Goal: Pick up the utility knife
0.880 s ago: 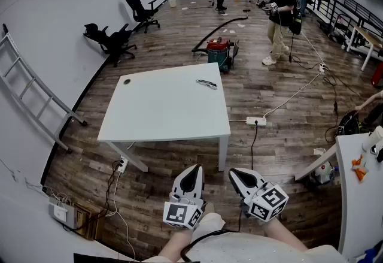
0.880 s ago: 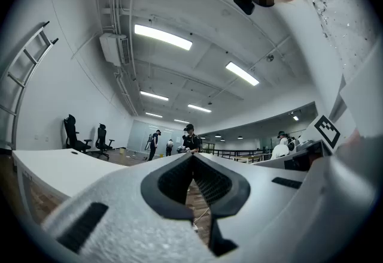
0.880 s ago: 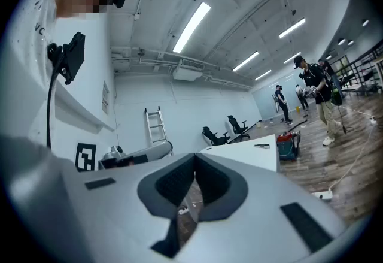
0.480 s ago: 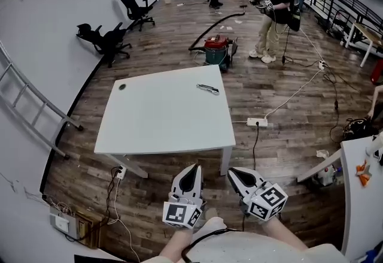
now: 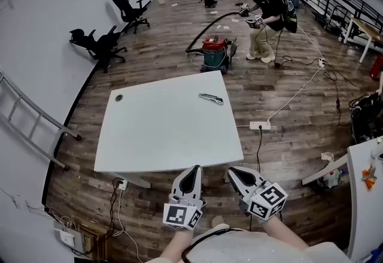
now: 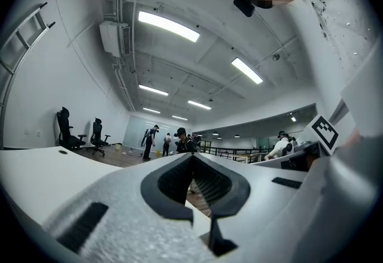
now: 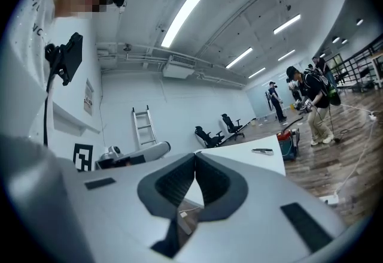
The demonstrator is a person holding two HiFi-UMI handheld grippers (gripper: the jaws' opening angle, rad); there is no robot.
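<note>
The utility knife point(image 5: 210, 98) is a small grey and black tool lying near the far right corner of the white table point(image 5: 161, 136); it also shows small in the right gripper view, utility knife point(image 7: 262, 151). My left gripper point(image 5: 191, 173) and right gripper point(image 5: 233, 173) are held side by side close to my body, just short of the table's near edge and far from the knife. Both have their jaws closed tip to tip with nothing between them, as the left gripper point(image 6: 192, 156) and right gripper point(image 7: 194, 156) views show.
A dark round spot point(image 5: 118, 98) marks the table's far left corner. Beyond the table stand a red vacuum point(image 5: 214, 52) with a black hose, office chairs point(image 5: 96, 44), and several people point(image 5: 263, 7). A ladder point(image 5: 30, 124) leans at left. A power strip point(image 5: 259, 126) and cables lie on the floor at right.
The table has come closer in the head view as I walked toward it; its near edge now lies just ahead of the grippers. Both grippers kept their shut pose.
</note>
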